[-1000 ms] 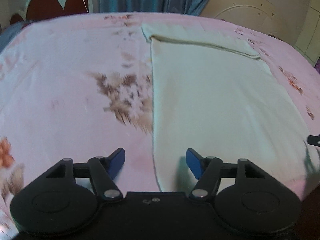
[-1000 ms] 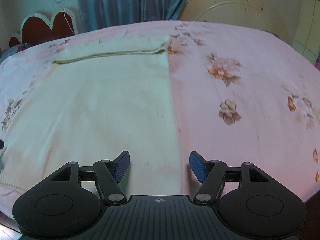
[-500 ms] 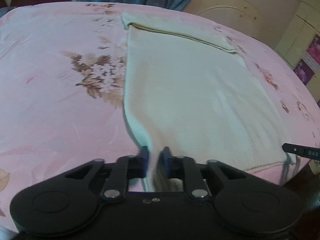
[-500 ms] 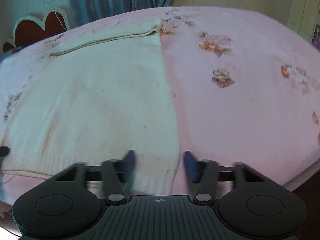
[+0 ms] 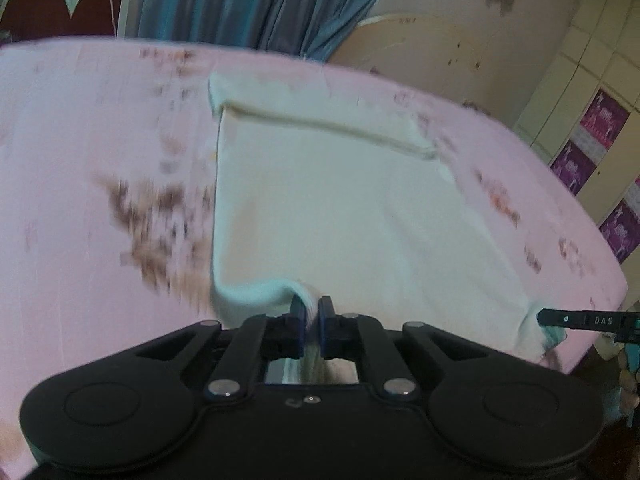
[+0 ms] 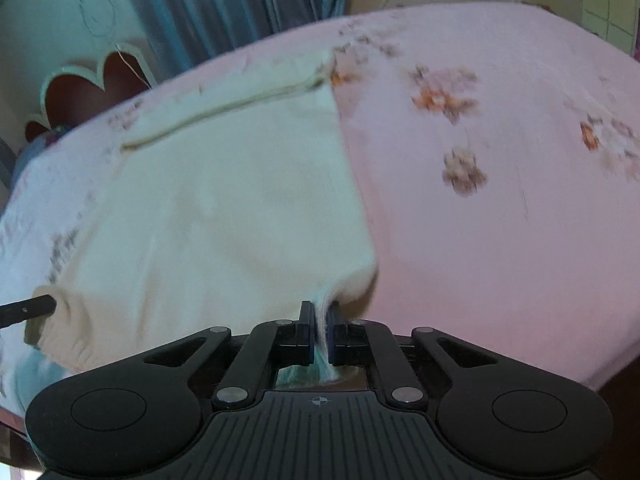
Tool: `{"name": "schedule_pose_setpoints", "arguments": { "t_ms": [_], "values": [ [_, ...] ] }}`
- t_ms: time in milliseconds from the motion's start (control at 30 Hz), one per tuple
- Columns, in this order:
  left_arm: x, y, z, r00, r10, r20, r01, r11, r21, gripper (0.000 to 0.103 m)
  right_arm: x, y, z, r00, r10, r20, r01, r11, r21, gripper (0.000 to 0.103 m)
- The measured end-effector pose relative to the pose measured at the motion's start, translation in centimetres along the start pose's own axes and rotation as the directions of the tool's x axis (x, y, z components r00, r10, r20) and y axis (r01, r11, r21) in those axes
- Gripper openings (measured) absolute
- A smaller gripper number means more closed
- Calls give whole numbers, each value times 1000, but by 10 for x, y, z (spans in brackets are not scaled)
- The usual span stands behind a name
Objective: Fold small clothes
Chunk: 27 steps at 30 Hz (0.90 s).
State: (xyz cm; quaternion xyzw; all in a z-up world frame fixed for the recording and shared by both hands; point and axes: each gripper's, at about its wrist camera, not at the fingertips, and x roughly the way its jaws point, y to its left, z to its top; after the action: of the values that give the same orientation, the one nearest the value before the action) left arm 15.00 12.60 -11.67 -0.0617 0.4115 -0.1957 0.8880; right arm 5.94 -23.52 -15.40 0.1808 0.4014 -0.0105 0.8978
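A cream knitted garment [image 5: 340, 200] lies flat on the pink floral bedsheet [image 5: 80, 168], its far end folded over in a band. My left gripper [image 5: 311, 310] is shut on the garment's near left corner, which is raised off the sheet. My right gripper [image 6: 319, 314] is shut on the near right corner of the same garment [image 6: 224, 208], also raised. The right gripper's fingers [image 5: 576, 319] show at the right edge of the left wrist view, and the left gripper's fingers [image 6: 28, 307] at the left edge of the right wrist view.
A blue curtain [image 5: 248, 0] and a red headboard [image 5: 60, 12] stand behind the bed. A round cream board [image 5: 440, 52] leans on the wall. Cupboards with purple stickers [image 5: 592, 132] stand at the right. The bed's near edge drops off by the right corner [image 6: 600, 368].
Both grippers went from open above the near hem to shut on its two corners. The corners have since been lifted off the sheet, and both views are blurred by motion.
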Motion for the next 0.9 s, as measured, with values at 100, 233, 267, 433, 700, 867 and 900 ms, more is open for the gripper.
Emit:
{"name": "schedule_pose_setpoints", "arguments": {
  "t_ms": [100, 233, 267, 433, 700, 867, 900],
  "values": [
    [1, 0, 23, 998, 4, 58, -4, 1000, -4, 6, 0, 5, 25, 999, 23, 45, -23, 1000, -6, 5],
    [10, 2, 56, 993, 18, 116, -17, 1000, -8, 6, 6, 9, 63, 993, 65, 99, -67, 998, 17, 5],
    [14, 3, 65, 992, 17, 126, -16, 1000, -11, 6, 8, 9, 72, 991, 71, 110, -74, 997, 21, 5],
    [41, 8, 108, 986, 28, 164, -24, 999, -26, 6, 33, 9, 125, 985, 87, 151, -93, 995, 30, 5],
    [99, 21, 165, 983, 74, 170, -67, 997, -49, 6, 102, 2, 202, 982, 116, 151, -129, 989, 78, 5],
    [131, 32, 194, 981, 103, 166, -91, 993, -80, 6, 142, 1, 239, 982, 110, 156, -125, 988, 88, 5],
    [137, 34, 200, 980, 109, 166, -95, 992, -88, 6, 150, 0, 247, 982, 107, 156, -122, 988, 93, 5]
  ]
}}
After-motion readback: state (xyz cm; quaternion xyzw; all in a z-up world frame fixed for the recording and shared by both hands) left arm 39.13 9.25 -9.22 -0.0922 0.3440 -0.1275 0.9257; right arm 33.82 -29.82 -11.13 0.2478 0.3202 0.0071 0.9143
